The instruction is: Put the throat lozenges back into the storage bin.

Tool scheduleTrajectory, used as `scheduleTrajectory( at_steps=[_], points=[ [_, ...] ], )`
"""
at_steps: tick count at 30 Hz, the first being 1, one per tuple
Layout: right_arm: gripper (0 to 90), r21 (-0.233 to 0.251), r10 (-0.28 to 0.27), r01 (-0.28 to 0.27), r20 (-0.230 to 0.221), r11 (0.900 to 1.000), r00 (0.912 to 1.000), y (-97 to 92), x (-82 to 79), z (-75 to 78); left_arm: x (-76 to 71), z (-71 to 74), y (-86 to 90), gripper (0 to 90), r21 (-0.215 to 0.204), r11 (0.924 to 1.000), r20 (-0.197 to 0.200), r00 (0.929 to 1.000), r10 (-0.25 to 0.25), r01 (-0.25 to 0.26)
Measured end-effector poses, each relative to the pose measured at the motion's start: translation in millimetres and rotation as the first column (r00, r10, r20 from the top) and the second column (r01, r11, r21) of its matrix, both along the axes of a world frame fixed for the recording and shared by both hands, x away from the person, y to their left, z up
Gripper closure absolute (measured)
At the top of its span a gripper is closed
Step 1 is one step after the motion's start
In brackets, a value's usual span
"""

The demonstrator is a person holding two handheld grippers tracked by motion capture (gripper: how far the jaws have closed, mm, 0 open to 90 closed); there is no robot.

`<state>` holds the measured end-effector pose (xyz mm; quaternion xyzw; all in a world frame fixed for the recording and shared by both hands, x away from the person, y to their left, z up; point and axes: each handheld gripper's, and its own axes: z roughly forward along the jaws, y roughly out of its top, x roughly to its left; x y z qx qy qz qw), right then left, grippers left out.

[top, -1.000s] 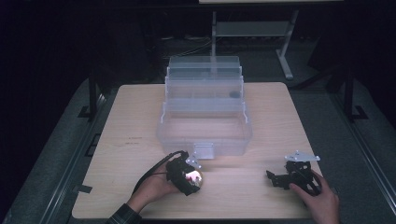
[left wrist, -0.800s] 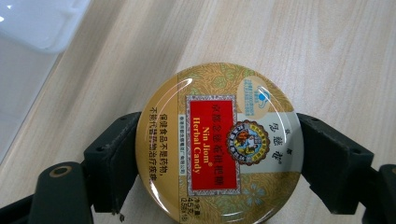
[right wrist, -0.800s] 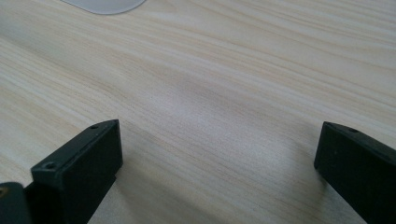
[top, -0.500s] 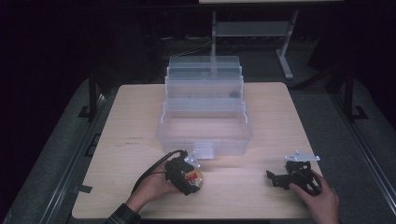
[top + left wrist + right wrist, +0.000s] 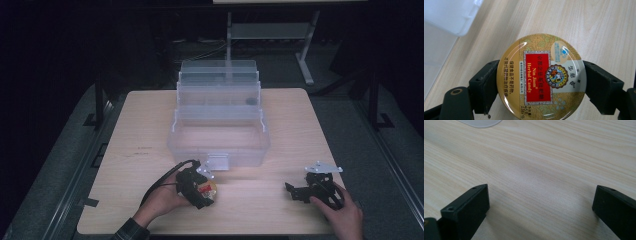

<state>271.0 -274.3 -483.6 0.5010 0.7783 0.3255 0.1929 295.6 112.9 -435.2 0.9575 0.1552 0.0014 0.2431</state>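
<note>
A: What has moved?
B: The left gripper (image 5: pixel 204 189), clamped on the round candy tin (image 5: pixel 207 190), has drifted slightly right and toward the tabletop's (image 5: pixel 150 130) near edge.
A: Anything else?
B: The tin's gold lid now shows more.

Left gripper (image 5: pixel 541 85) clamps the round candy tin (image 5: pixel 541 76), one black jaw pressed to each side, label facing up. Wooden table (image 5: pixel 579 22) beneath; a clear box (image 5: pixel 451 15) sits at the upper left.
</note>
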Motion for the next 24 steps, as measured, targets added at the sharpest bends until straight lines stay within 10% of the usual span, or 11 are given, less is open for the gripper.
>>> scheduleTrajectory(
  at_steps=[24],
  points=[
    [0.5,0.000,0.000,0.000,0.000,1.0000,1.0000,0.0,0.0,0.0,0.6,23.9,6.2,19.5,-0.036,0.9993,0.005,1.0000,-0.005,0.006]
  ],
)
